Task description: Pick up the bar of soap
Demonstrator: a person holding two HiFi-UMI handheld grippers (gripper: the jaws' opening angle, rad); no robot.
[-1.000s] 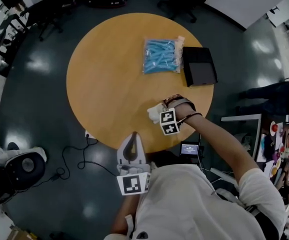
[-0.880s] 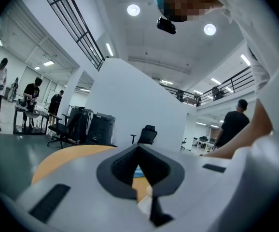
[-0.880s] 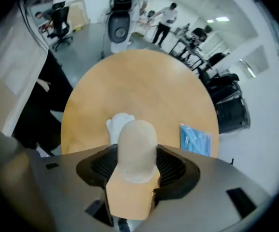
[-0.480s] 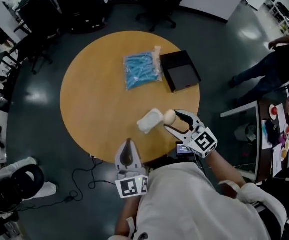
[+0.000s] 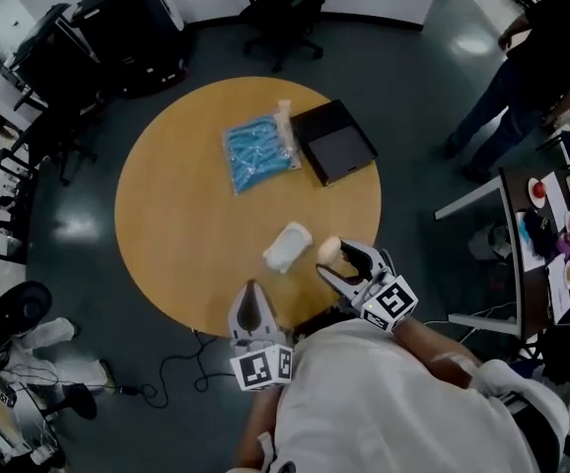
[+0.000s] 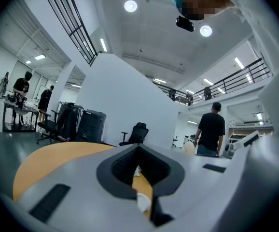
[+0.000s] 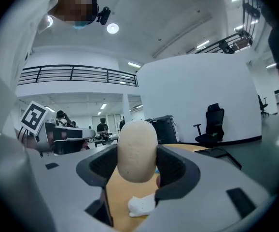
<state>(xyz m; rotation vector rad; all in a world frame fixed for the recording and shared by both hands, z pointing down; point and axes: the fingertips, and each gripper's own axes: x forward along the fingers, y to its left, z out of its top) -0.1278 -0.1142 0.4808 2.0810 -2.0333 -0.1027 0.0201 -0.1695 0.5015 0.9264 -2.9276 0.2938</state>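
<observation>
The beige oval bar of soap (image 5: pixel 328 250) (image 7: pixel 137 149) is clamped upright between the jaws of my right gripper (image 5: pixel 333 263) (image 7: pixel 137 166), held above the round wooden table (image 5: pixel 186 205) at its near right rim. A white crumpled wrapper (image 5: pixel 287 247) (image 7: pixel 142 205) lies on the table just left of the soap. My left gripper (image 5: pixel 251 294) (image 6: pixel 139 175) hangs at the table's near edge, shut, with nothing in it.
A blue plastic bag (image 5: pixel 260 153) and a black box (image 5: pixel 334 143) lie at the far side of the table. An office chair (image 5: pixel 280 8) stands beyond it. A person (image 5: pixel 522 57) stands at the far right. Cables run across the floor at the near left.
My right gripper closed on the soap beside the white wrapper, then drew back with it toward the near right rim. The left gripper has stayed put.
</observation>
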